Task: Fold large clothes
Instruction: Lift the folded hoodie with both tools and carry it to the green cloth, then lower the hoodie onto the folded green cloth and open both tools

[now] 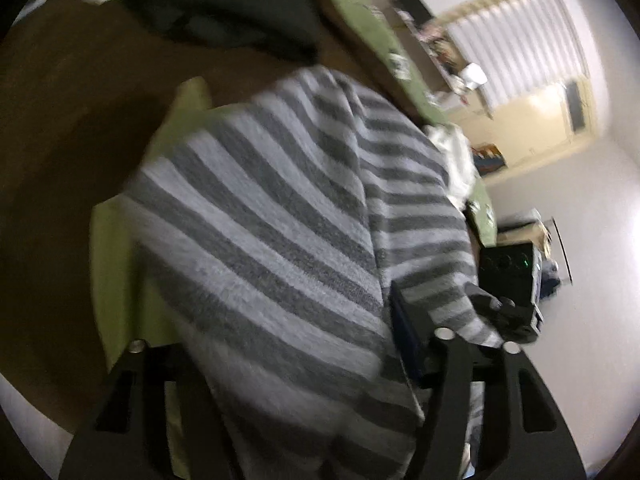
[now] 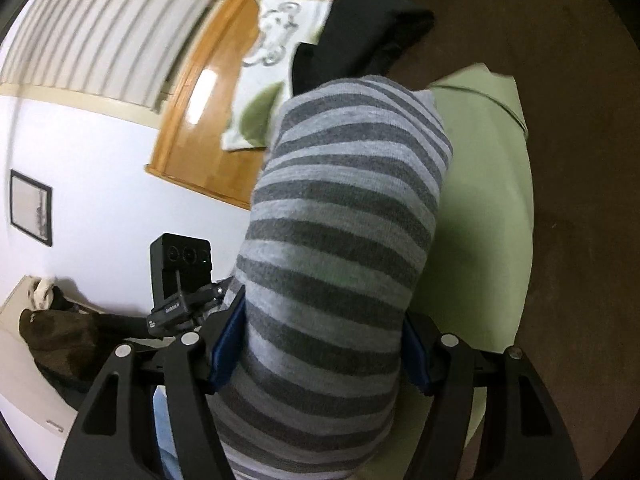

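Observation:
A large grey-and-white striped garment [image 1: 280,200] [image 2: 344,200] hangs between both grippers over a green cloth [image 1: 120,260] [image 2: 480,200]. In the left wrist view it lies broad and loose across my left gripper [image 1: 296,340]. It covers the left finger's pad and runs beside the blue pad [image 1: 404,320] of the right finger, so the jaws look open. In the right wrist view a thick roll of the garment fills my right gripper [image 2: 320,340]. Both blue pads [image 2: 228,344] press on its sides.
A brown cover [image 1: 60,120] [image 2: 580,120] lies under the green cloth. A black garment [image 1: 232,8] [image 2: 360,28] is heaped at the far side, near a white-and-green pillow [image 2: 272,60] and a wooden headboard [image 2: 200,120]. The other gripper's black camera box [image 1: 508,272] [image 2: 180,272] is close by.

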